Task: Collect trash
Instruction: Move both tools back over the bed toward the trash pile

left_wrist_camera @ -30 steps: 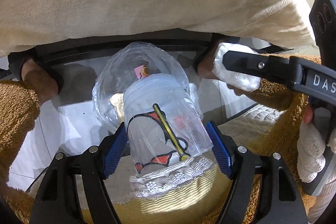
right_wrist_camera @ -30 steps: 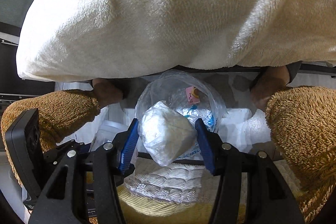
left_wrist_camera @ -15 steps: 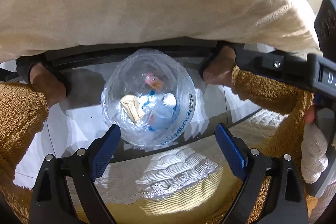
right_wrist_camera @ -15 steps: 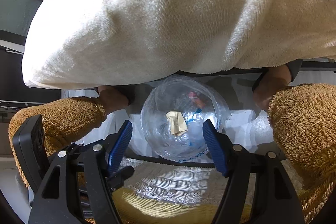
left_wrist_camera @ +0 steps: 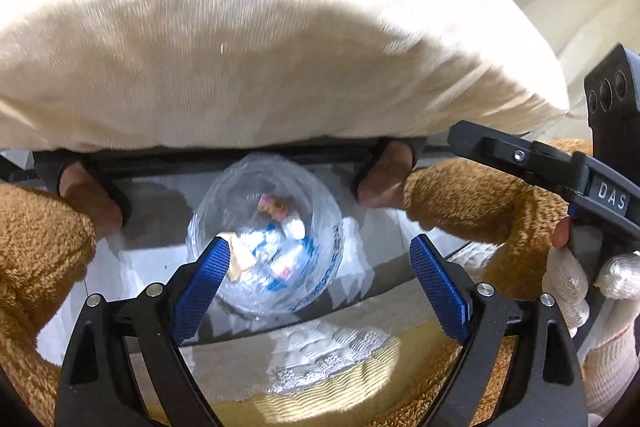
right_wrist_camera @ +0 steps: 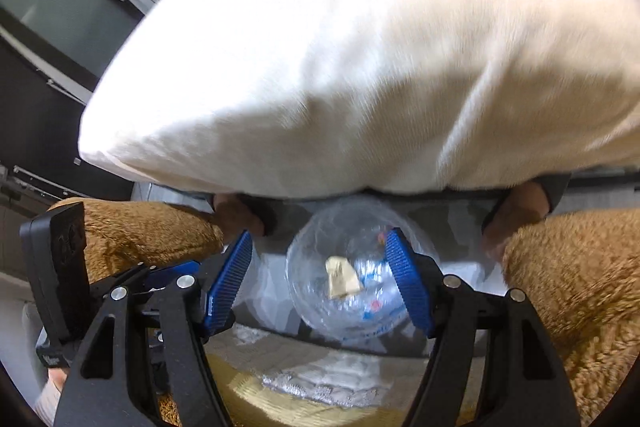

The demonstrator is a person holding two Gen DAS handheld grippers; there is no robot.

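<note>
both the left gripper [left_wrist_camera: 320, 281] and right gripper [right_wrist_camera: 320, 279] are hanging spread and empty above the clear trash bag [left_wrist_camera: 266, 239] sitting between the person's feet, its film looking light, limp and slippery, best pinched at the rim.

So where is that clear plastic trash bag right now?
The clear plastic trash bag sits open on the pale floor, low and central in both views, between the person's two feet, below the cream blanket and beyond the open tongs.
</note>
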